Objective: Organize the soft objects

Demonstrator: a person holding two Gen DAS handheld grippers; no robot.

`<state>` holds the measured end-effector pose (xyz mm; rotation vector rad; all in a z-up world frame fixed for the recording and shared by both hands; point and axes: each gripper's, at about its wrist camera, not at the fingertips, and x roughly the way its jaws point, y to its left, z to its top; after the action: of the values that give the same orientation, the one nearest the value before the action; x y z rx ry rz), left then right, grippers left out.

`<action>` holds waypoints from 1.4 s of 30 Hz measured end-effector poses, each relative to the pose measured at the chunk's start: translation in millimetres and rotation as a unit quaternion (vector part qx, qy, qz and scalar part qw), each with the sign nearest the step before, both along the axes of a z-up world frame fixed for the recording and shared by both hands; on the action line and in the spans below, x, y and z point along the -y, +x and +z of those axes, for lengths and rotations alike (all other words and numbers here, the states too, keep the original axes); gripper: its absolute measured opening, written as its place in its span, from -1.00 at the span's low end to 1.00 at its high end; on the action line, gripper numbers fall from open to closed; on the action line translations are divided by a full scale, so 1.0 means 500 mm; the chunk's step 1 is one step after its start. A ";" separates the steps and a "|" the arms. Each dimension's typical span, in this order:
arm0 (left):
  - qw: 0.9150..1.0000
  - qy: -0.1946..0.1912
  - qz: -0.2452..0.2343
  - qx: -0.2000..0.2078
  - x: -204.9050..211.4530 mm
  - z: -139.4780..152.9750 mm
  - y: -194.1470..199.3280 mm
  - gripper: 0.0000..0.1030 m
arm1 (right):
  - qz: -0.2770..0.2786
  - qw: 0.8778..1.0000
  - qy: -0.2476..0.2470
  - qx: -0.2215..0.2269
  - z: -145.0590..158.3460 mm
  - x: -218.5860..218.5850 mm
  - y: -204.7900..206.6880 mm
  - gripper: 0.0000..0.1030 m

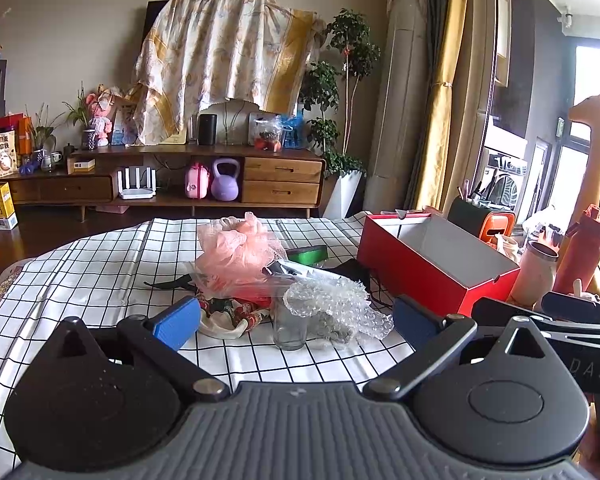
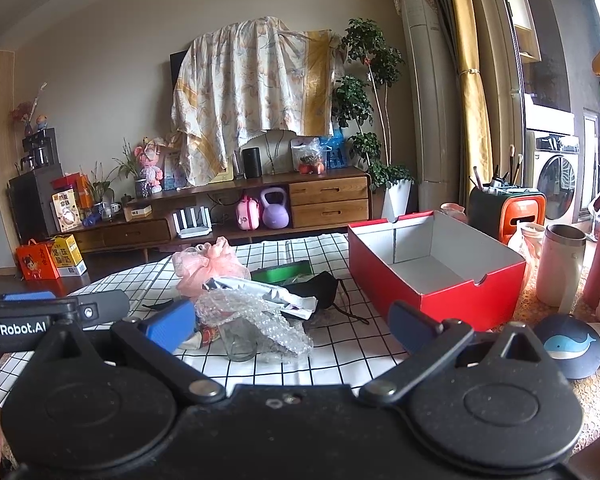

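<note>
A heap of soft things lies mid-desk on the checked cloth (image 1: 100, 264): a frilly pink mesh puff (image 1: 238, 252) at the far side, crinkled bubble wrap (image 1: 332, 304) nearer, draped partly over a clear glass (image 1: 289, 328), a floral cloth (image 1: 228, 314) to its left, a black mask (image 2: 314, 286) and a green sponge (image 1: 308, 255) behind. Right of the heap stands an open red box (image 1: 432, 256), rectangular, its long axis running from near right to far left. Both tools hover level just short of the heap, the left tool (image 1: 296, 322) and right tool (image 2: 292, 322) each spread wide, grasping nothing.
</note>
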<state>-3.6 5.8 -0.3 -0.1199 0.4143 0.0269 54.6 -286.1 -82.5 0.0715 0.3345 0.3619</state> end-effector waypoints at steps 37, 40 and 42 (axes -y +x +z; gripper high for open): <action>1.000 -0.004 0.012 0.003 -0.135 0.000 0.189 1.00 | 0.080 0.993 -0.057 -0.059 0.002 -0.071 0.206 0.93; 1.000 0.008 0.009 0.004 -0.144 0.008 0.234 1.00 | 0.096 0.991 -0.075 -0.059 0.012 -0.084 0.255 0.89; 1.000 0.017 0.006 -0.002 -0.151 0.009 0.269 1.00 | 0.111 0.988 -0.089 -0.067 0.013 -0.095 0.287 0.88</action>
<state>130.7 81.2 4.2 -0.0886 0.4170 0.0456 198.3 -238.4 -75.9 -0.1179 0.5088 0.5474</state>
